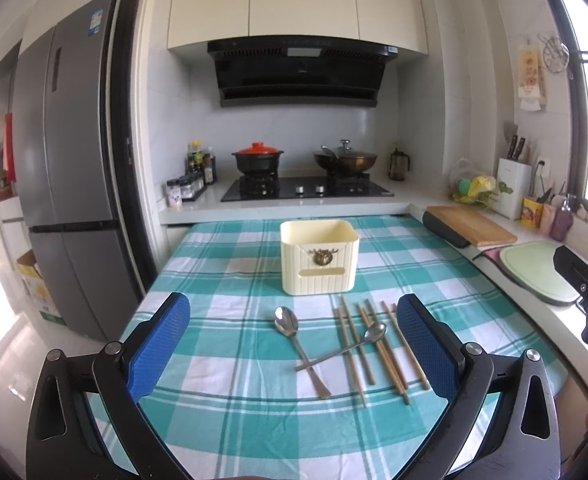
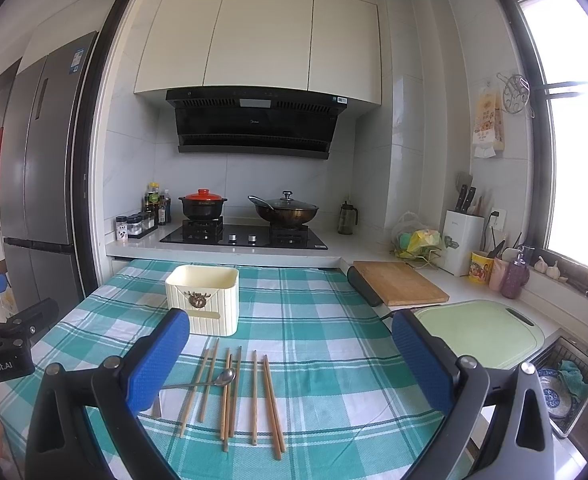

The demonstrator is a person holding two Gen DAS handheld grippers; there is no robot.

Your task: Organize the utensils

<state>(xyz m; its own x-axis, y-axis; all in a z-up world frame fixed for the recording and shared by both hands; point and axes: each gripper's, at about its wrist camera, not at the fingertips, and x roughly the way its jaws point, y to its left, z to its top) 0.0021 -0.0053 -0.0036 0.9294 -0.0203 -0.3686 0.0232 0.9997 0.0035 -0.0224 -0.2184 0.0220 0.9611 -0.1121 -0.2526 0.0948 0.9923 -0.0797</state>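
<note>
- Checked tablecloth (image 1: 230, 408) fills my view; stove (image 1: 306, 190) behind
- Cream box (image 1: 319, 256) stands beyond spoons (image 1: 287, 322) and chopsticks (image 2: 254, 396)
- Left gripper (image 1: 294, 344) and right gripper (image 2: 290, 354) both spread wide, empty

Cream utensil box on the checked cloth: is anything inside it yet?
Nothing visible: the cream box shows only bare inner walls, but its front wall hides the floor. Two spoons and the chopsticks lie on the cloth. Both grippers are open.

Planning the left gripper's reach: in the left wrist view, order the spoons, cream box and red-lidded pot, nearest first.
From the left gripper:
1. Spoons, on the cloth between its fingers.
2. Cream box, mid-table behind them.
3. Red-lidded pot, far back on the stove.
</note>
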